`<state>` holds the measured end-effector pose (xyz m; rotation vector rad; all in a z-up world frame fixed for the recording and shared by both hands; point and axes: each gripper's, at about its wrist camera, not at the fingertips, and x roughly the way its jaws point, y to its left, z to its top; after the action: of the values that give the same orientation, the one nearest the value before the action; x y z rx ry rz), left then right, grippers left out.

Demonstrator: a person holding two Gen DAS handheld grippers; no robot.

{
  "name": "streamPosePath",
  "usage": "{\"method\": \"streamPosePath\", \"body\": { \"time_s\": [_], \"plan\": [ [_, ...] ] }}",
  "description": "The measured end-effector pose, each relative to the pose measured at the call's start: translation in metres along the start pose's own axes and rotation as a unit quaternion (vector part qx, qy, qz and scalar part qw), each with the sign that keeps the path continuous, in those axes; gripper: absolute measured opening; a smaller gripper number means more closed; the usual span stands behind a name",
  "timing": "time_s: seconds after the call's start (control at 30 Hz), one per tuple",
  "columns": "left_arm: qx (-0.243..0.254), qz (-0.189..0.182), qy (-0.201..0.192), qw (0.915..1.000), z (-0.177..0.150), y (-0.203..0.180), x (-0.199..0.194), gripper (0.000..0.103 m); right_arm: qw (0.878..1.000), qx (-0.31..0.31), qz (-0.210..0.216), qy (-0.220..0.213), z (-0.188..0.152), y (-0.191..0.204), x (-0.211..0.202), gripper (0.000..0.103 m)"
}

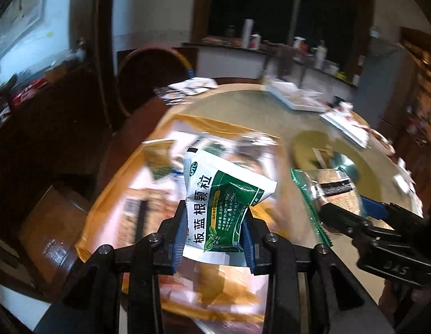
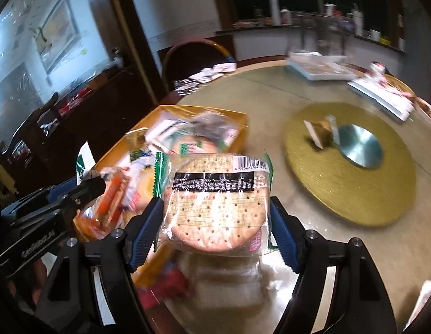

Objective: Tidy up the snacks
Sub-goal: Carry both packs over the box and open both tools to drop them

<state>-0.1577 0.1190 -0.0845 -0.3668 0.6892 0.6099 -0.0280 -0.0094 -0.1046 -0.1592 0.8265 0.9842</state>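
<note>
Tabletop [image 2: 271, 105] lies bare between the orange tray [image 2: 237, 119] and the gold turntable [image 2: 354, 194]. Snack packets fill that tray near the table's left edge. Left gripper [image 1: 214, 233] is clamped on a green-white sachet [image 1: 215, 194] above it; right gripper [image 2: 215, 222] grips a wrapped cracker [image 2: 215, 214] beside it.

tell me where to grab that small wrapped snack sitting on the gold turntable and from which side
The small wrapped snack stands tilted on the gold turntable, beside the silver hub, with white crimped ends at either side. Probably best to come from above and pinch across the brown middle, jaws closing between the two white ends. It is blurred, so its exact shape is uncertain. Both grippers are already full.
</note>
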Motion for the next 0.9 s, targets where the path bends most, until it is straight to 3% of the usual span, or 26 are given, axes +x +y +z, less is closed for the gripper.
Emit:
{"method": "streamPosePath", "body": {
  "time_s": [0.27,0.33,0.43,0.53,0.67,0.9],
  "plan": [
    [0.002,0.012,0.030,0.9995,0.032,0.036,0.055,0.034,0.999,-0.010,0.004,0.047,0.033,0.030,0.080,0.075],
    [0.006,0.035,0.032,0.9988,0.034,0.037,0.065,0.035,0.999,-0.021,-0.003,0.048,0.036,0.037,0.091,0.074],
    [0.005,0.043,0.041,0.9982,0.032,0.041,0.076,0.043,0.998,-0.021,-0.008,0.053,0.036,0.038,0.100,0.075],
    [0.014,0.054,0.038,0.9977,0.028,0.039,0.077,0.050,0.999,-0.020,-0.007,0.050,0.037,0.036,0.098,0.075],
    [0.020,0.068,0.025,0.9971,0.025,0.035,0.067,0.074,0.999,-0.009,-0.003,0.031,0.037,0.031,0.081,0.075],
    [0.021,0.074,-0.009,0.9970,0.024,0.018,0.037,0.078,1.000,0.005,0.008,0.004,0.034,0.018,0.043,0.076]
  ]
}}
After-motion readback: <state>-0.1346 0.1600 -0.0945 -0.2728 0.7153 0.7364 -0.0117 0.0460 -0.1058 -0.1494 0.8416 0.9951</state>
